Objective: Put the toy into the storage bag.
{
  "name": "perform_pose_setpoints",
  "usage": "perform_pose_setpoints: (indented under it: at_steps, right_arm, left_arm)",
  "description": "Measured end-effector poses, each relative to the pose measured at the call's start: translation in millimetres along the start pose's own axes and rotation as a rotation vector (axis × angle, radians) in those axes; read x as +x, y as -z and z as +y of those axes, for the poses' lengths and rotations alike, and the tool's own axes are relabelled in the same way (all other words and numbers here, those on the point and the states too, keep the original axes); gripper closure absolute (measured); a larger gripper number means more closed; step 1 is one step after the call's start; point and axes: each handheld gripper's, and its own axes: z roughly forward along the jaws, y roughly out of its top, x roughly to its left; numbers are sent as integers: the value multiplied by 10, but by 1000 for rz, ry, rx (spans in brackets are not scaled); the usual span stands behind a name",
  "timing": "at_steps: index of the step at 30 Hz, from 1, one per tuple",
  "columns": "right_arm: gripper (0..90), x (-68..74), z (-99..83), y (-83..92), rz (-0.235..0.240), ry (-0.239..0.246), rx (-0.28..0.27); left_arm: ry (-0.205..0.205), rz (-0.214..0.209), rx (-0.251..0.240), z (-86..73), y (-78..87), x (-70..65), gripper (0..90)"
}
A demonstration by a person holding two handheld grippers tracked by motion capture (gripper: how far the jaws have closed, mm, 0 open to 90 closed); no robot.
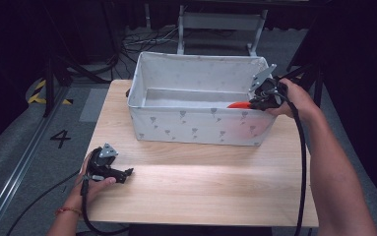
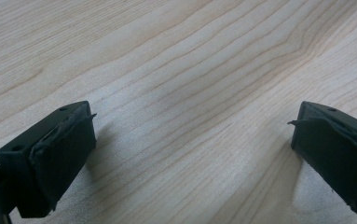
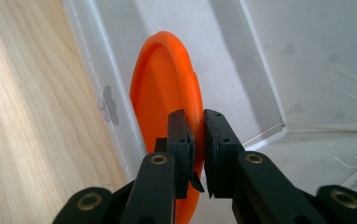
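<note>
An orange plate stands on edge inside a white fabric box, close against the box's near wall. My right gripper is shut on the plate's rim, with one black pad on each face. In the high view that gripper reaches over the box's right end, and a bit of the orange plate shows above the wall. My left gripper rests on the wooden table at the front left. Its jaws stand wide open over bare wood, with nothing between the fingertips.
The white box, printed with small grey marks, takes up the back half of the table. A black cable trails from the right gripper along the forearm. Beyond the table lie grey floor, cables and a metal frame.
</note>
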Motion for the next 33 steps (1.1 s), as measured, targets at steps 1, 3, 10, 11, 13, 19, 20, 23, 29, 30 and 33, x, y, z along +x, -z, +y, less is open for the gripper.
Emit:
perform_pose_setpoints:
  at_steps: [1, 3, 10, 11, 13, 19, 20, 23, 29, 30, 33]
  right_arm:
    - [818, -2, 9, -3, 9, 4, 11]
    - [817, -10, 23, -7, 18, 12, 33]
    - [812, -25, 82, -46, 68, 45, 117]
    - [812, -22, 83, -60, 77, 54, 125]
    - [811, -14, 94, -96, 98, 69, 141]
    - [801, -21, 111, -150, 98, 54, 167]
    - [801, -21, 111, -150, 98, 54, 167]
    - [767, -36, 97, -132, 89, 44, 145]
    - [734, -28, 78, -78, 67, 26, 96]
    - [732, -27, 73, -67, 67, 23, 86]
    - [734, -21, 63, -46, 69, 20, 52]
  left_arm:
    - [1, -2, -1, 0, -1, 0, 1]
    - [1, -2, 0, 0, -1, 0, 1]
    - [1, -2, 0, 0, -1, 0, 1]
    - [-5, 2, -4, 1, -3, 4, 1]
    - [-5, 2, -4, 1, -3, 4, 1]
    - [1, -2, 0, 0, -1, 0, 1]
    - [1, -2, 0, 0, -1, 0, 1]
    - [0, 0, 0, 0, 0, 0, 1]
    - [0, 0, 0, 0, 0, 0, 1]
    - [0, 0, 0, 0, 0, 0, 1]
    - [0, -1, 0, 0, -1, 0, 1]
